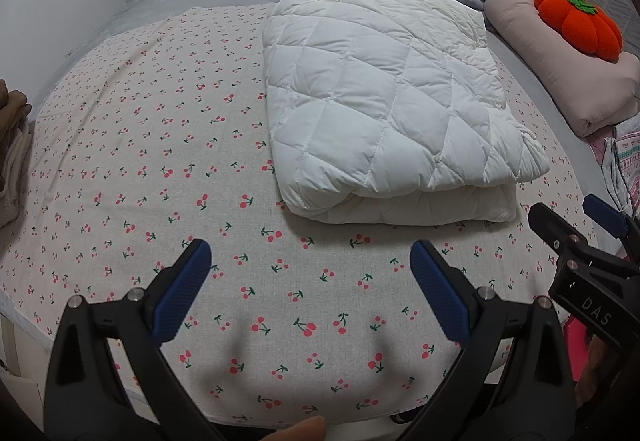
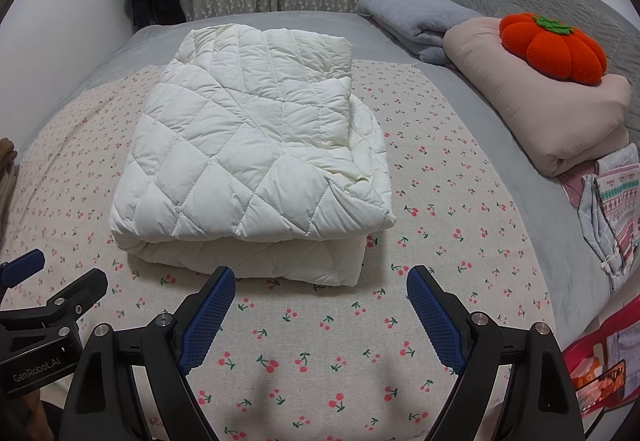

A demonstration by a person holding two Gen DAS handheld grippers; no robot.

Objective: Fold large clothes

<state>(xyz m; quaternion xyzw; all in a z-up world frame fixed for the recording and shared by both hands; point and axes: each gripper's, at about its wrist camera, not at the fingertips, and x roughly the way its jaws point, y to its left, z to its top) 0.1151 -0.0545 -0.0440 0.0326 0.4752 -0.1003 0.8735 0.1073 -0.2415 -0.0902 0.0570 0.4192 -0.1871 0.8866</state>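
Both pairs of jaws stand spread wide with nothing between them: the left gripper (image 1: pixel 310 283) and the right gripper (image 2: pixel 320 307) hang above the cherry-printed cotton sheet (image 1: pixel 160 169) over the grey bed (image 2: pixel 460 129). On that sheet, just beyond the blue fingertips (image 2: pixel 216 305), lies the white quilted padded garment (image 2: pixel 248 161), folded into a thick rectangular bundle. A pink folded blanket (image 2: pixel 540 113) carries an orange pumpkin-shaped plush cushion (image 2: pixel 554 47) at the bed's right side.
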